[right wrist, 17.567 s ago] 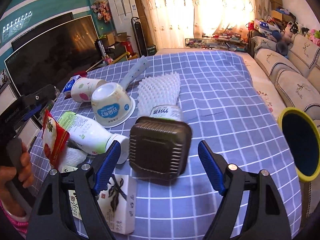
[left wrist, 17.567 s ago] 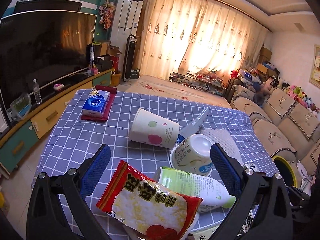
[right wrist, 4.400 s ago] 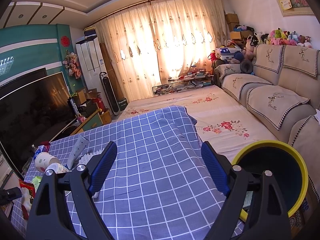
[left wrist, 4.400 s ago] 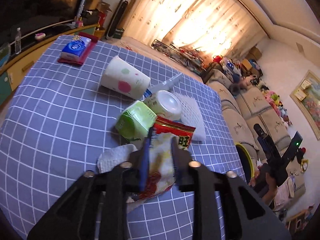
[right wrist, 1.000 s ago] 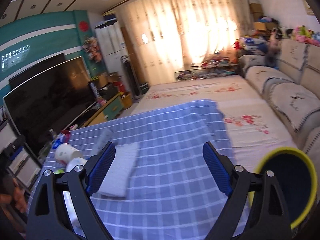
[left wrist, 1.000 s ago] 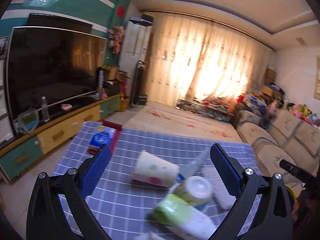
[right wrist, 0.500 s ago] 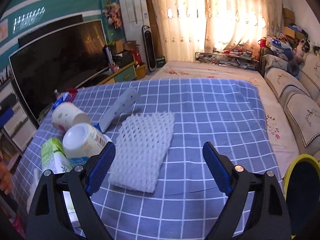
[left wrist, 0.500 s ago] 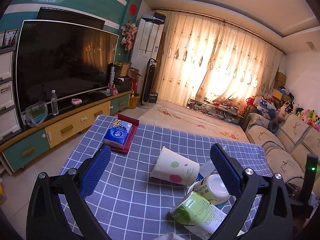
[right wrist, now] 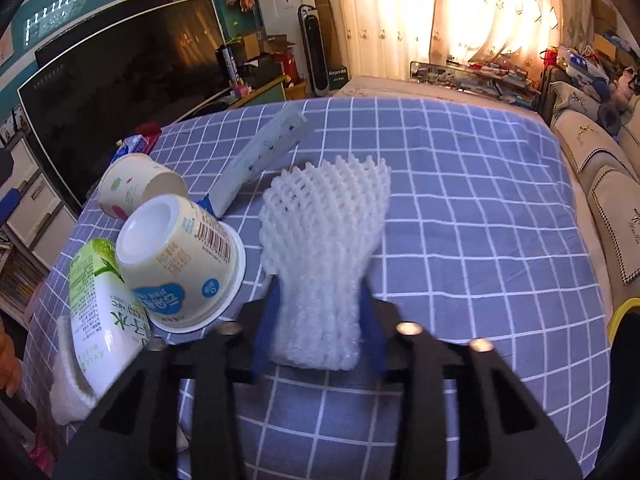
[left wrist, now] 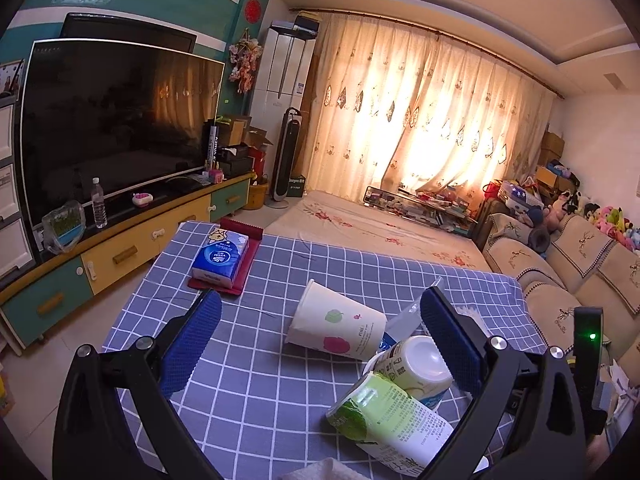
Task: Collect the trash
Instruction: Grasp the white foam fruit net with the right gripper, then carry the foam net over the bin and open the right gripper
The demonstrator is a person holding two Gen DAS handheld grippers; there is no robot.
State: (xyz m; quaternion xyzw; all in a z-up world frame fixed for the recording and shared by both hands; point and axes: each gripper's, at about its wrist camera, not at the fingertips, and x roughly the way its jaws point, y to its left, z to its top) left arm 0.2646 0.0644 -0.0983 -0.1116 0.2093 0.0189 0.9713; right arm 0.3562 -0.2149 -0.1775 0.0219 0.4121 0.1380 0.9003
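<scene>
My right gripper [right wrist: 318, 312] is shut on the near end of a white foam fruit net [right wrist: 326, 236] that lies on the blue checked tablecloth [right wrist: 460, 208]. Left of it are an upturned yogurt tub [right wrist: 182, 260], a green-and-white bottle [right wrist: 102, 312], a tipped paper cup [right wrist: 134, 186] and a long clear wrapper [right wrist: 264, 156]. My left gripper [left wrist: 320, 340] is open and empty above the table. The paper cup [left wrist: 334, 326], the tub [left wrist: 416, 364] and the bottle [left wrist: 384, 416] lie between and below its fingers.
A blue tissue pack [left wrist: 220, 256] on a red tray sits at the table's far left corner. A white crumpled tissue [right wrist: 68, 384] lies by the bottle. The yellow-rimmed bin [right wrist: 624, 316] is off the table's right edge. A sofa [left wrist: 580, 264] stands to the right, a TV cabinet [left wrist: 120, 240] to the left.
My right gripper has come down and forward and closed on the near end of the foam net. My left gripper has dropped slightly toward the cup and bottle and stays open.
</scene>
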